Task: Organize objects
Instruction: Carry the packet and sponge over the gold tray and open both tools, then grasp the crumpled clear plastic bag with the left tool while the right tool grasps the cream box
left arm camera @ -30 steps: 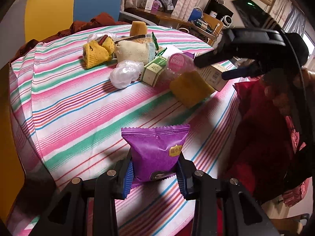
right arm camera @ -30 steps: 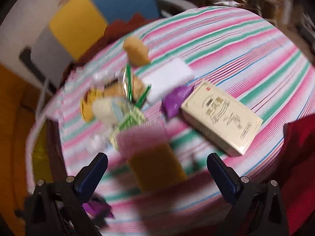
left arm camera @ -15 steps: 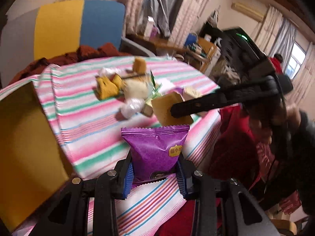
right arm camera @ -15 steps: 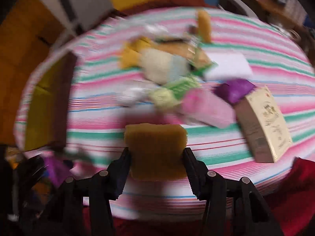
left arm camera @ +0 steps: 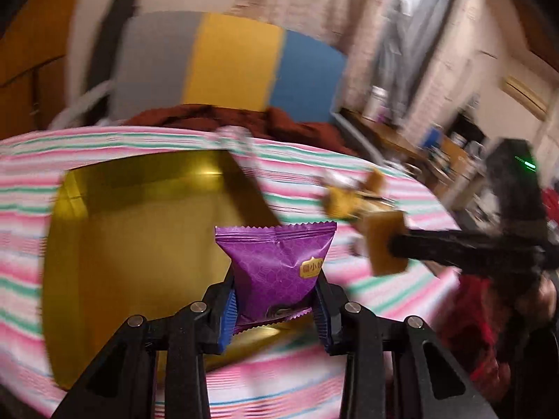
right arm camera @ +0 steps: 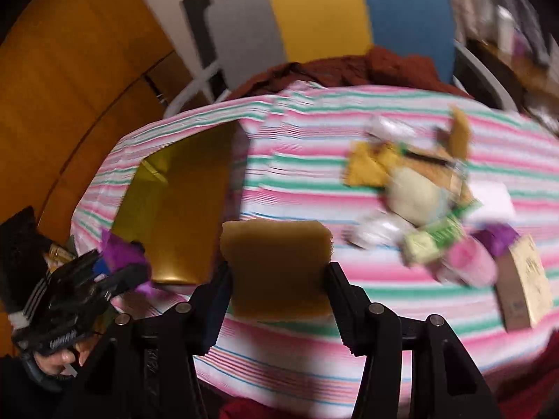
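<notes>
My left gripper (left arm camera: 276,309) is shut on a purple snack packet (left arm camera: 277,269), held upright in front of an open gold box (left arm camera: 139,244) on the striped table. My right gripper (right arm camera: 277,286) is shut on a tan sponge-like block (right arm camera: 276,265), lifted above the tablecloth to the right of the gold box (right arm camera: 174,209). The left wrist view shows the right gripper with the tan block (left arm camera: 384,244) at the right; the right wrist view shows the left gripper with the purple packet (right arm camera: 118,251) at the lower left, near the box's front corner.
A heap of snacks (right arm camera: 419,192) lies at the table's right, with a beige carton (right arm camera: 524,279) and a pink-lidded cup (right arm camera: 468,262). A maroon cloth (right arm camera: 349,66) and a grey, yellow and blue panel (right arm camera: 314,24) stand behind. The striped tablecloth (right arm camera: 297,342) reaches the near edge.
Both grippers swung left from the snack heap toward the gold box. The right gripper closed on the tan block and lifted it; the left kept hold of the purple packet.
</notes>
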A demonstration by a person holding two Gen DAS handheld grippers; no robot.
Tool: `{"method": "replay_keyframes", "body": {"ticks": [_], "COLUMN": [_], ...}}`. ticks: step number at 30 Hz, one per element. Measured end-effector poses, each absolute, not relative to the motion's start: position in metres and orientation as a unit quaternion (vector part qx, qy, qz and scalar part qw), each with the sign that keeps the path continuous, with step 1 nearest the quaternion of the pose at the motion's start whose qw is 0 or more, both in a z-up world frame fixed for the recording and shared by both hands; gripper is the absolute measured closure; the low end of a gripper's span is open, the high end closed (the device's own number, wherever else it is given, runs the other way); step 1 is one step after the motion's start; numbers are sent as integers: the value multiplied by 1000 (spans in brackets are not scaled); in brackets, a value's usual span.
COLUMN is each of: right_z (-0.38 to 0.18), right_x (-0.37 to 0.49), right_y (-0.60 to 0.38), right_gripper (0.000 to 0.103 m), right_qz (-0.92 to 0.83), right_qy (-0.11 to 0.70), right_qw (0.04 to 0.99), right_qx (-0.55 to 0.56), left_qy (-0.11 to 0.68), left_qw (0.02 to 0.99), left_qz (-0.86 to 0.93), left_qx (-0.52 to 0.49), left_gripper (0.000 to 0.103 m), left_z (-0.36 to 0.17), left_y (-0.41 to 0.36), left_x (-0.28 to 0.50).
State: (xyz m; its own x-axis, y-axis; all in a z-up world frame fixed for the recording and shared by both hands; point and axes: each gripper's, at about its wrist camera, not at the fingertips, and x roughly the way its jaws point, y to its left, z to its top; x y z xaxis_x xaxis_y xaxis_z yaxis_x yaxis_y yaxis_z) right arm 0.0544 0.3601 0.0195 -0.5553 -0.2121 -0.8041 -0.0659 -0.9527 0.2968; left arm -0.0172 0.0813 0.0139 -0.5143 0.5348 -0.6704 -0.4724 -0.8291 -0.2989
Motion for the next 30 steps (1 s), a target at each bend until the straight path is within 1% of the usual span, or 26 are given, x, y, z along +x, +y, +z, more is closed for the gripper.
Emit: {"method": "replay_keyframes", "body": {"ticks": [4, 6, 7, 10, 11, 12, 13, 17, 20, 23, 28, 30], "right_z": [26, 27, 28, 28, 28, 29, 29, 28, 22, 19, 23, 27], "right_x": [28, 14, 6, -22, -30, -35, -39, -44, -38, -28, -8, -2], "right_y": [315, 295, 284, 258, 251, 248, 244, 227, 217, 211, 206, 207], "right_gripper": [47, 47, 47, 43, 32, 17, 13, 11, 11, 11, 9, 6], "right_qz": [-879, -882, -883, -885, -884, -883, -882, -882, -884, -889, -911, -920], "right_qy": [-129, -121, -118, -117, -123, -132, -142, -143, -122, -103, -58, -47], "right_qw": [70, 80, 83, 95, 103, 109, 116, 130, 123, 111, 64, 42], "right_qx": [453, 448, 446, 441, 439, 437, 433, 430, 435, 432, 402, 386], "left_qy": [-36, -35, -37, -48, -50, -51, -55, -59, -64, -54, -38, -39], "left_qw": [206, 174, 161, 131, 122, 119, 116, 100, 94, 89, 83, 88], "left_qz": [894, 899, 899, 904, 907, 908, 909, 913, 914, 920, 925, 924], "left_qx": [-397, -401, -406, -404, -400, -398, -398, -391, -390, -379, -368, -369], "left_gripper": [65, 58, 53, 43, 40, 39, 39, 39, 39, 39, 39, 39], "left_z": [10, 7, 6, 7, 7, 7, 8, 12, 16, 21, 28, 28], "left_y": [42, 28, 22, 3, -3, -6, -10, -16, -13, -8, 2, 4], "left_x": [-44, -57, -62, -70, -69, -68, -65, -59, -54, -46, -35, -32]}}
